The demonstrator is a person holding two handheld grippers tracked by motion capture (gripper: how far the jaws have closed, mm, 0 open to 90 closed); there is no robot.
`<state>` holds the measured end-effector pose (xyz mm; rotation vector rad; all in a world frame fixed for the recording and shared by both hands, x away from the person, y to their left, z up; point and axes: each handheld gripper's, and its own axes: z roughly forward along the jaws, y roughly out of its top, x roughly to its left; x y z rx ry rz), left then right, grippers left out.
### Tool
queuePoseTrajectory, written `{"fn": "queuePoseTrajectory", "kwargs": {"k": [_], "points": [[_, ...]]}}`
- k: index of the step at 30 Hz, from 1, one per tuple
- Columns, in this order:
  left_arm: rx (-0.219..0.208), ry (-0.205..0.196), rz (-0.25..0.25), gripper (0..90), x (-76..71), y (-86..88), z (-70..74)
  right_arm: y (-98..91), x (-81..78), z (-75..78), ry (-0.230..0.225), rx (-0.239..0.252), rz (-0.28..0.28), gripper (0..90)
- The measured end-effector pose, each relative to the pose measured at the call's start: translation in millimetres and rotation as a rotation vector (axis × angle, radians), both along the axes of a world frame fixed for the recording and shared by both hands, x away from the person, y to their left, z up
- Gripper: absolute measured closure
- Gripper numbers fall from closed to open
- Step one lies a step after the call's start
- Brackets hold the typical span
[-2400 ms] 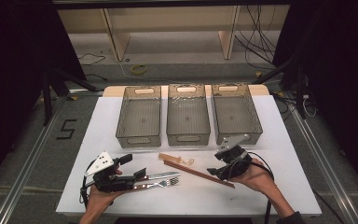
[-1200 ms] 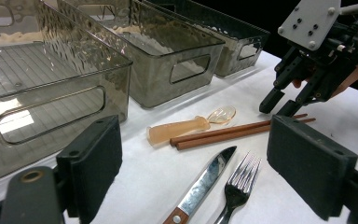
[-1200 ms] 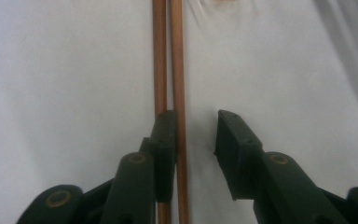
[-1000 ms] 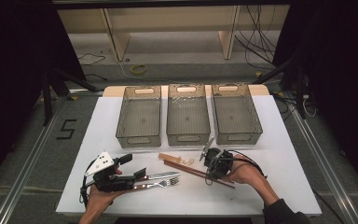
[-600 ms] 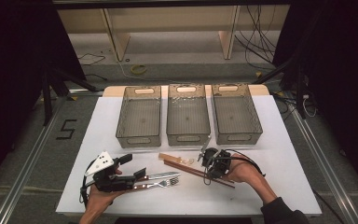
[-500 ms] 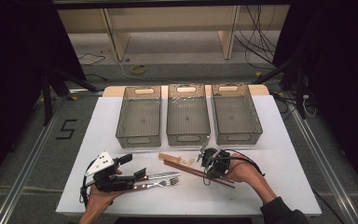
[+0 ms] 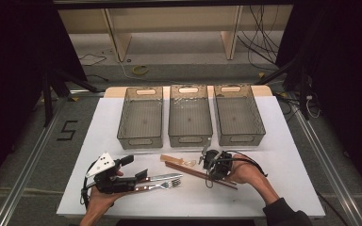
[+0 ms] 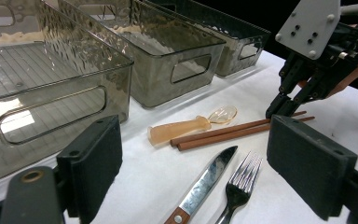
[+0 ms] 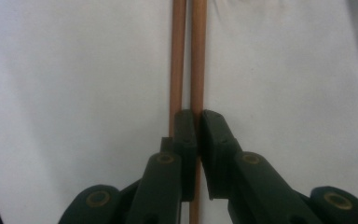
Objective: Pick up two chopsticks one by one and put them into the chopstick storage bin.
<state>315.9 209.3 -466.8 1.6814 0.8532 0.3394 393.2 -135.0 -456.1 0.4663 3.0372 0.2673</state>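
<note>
White tabletop (image 7: 287, 188): right hand-held gripper (image 9: 198, 126) clamps one chopstick (image 9: 197, 56).

Bright lit table, dark surroundings, right gripper view slightly blurred

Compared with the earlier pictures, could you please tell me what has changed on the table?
The right hand-held gripper moved left from near the right bin down onto the chopsticks. Its jaws have just been closing and now pinch one chopstick, the other lying beside it. The left hand-held gripper, knife, fork and spoon stayed put.
</note>
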Motion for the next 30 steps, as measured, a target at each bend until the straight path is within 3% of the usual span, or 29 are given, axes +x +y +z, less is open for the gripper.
{"fn": "queuePoseTrajectory", "kwargs": {"k": [8, 13, 19, 24, 30], "points": [[0.009, 0.003, -0.005, 17.5, 0.9, -1.4, -0.6, -1.0, -3.0, 7.9, -0.013, 0.041, -0.018, 85.5], [0.014, 0.007, -0.011, 17.5, 1.5, -2.6, -0.8, -1.3, -2.7, 11.2, -0.015, 0.037, 0.007, 85.5], [0.043, 0.01, -0.04, 17.7, 5.1, -11.7, -0.9, -1.5, -4.2, 15.8, -0.021, 0.048, -0.005, 85.6], [0.12, 0.009, -0.104, 18.2, 12.9, -31.9, 1.3, 0.1, -5.2, 19.5, -0.033, 0.056, -0.002, 85.6], [0.252, 0.046, -0.214, 18.9, 30.6, -72.2, -3.3, 2.3, -5.5, 24.2, -0.036, 0.051, 0.013, 85.6]]}}
